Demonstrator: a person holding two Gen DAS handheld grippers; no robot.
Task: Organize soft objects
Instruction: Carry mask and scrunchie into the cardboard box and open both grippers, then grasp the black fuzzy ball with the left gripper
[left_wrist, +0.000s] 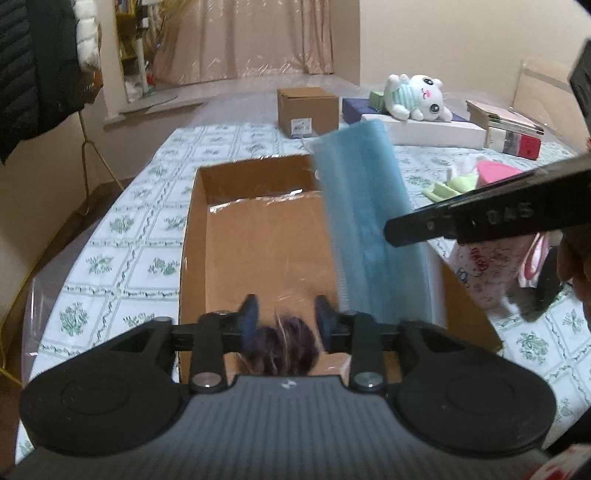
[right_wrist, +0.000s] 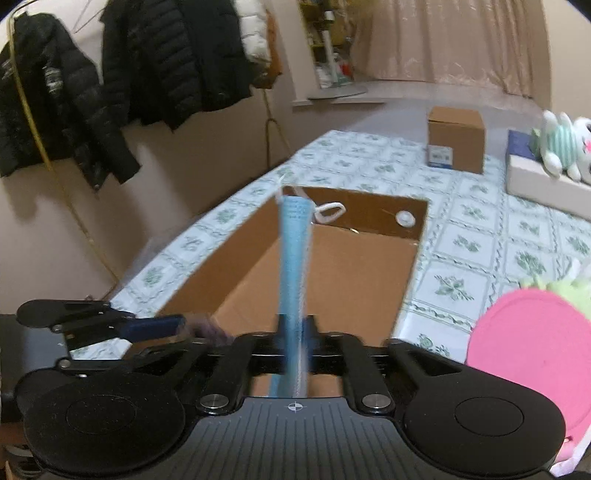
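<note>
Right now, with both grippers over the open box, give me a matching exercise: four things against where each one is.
Things:
1. blue face mask
2. white plush toy
3. small closed box
4. dark fuzzy item

Places:
A. lying on the flat boxes at the far right
B. between the fingers of the left gripper
C. over the open cardboard box, between the fingers of the right gripper
D. standing on the table beyond the open box

Pairs: 1-C, 2-A, 3-D, 4-B
</note>
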